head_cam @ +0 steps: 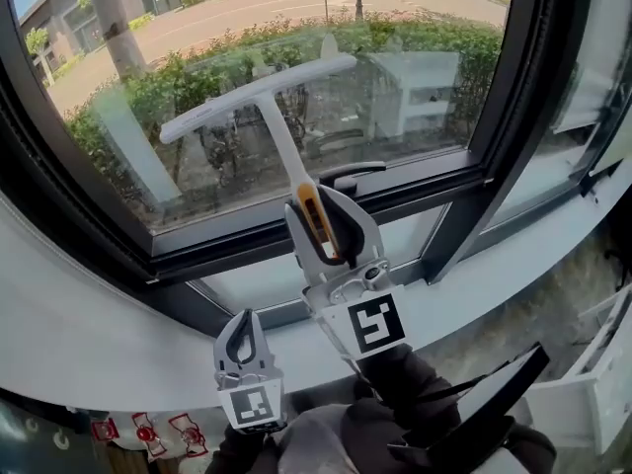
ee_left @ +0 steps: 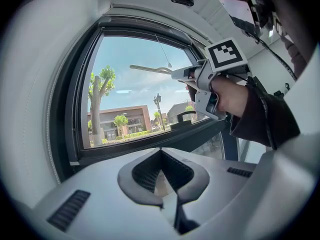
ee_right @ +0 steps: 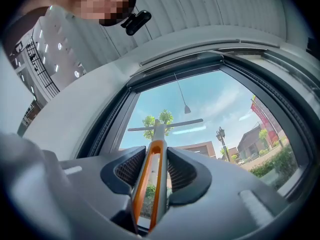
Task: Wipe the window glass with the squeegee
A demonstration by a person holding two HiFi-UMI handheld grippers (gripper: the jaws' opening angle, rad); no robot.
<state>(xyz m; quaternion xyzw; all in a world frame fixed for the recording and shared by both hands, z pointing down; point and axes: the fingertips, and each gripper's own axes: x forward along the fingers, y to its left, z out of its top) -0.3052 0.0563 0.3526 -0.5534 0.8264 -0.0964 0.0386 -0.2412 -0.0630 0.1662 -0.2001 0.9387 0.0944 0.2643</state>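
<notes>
Squeegee (head_cam: 280, 134) (white, T-shaped) in right gripper (head_cam: 320, 217)

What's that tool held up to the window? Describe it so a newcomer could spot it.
Start at the large dark-framed window glass. In front of it is the squeegee: a white T, blade tilted across the pane, stem running down into the fingers of the right gripper. Its orange-edged handle sets it apart from the black window handle.
</notes>
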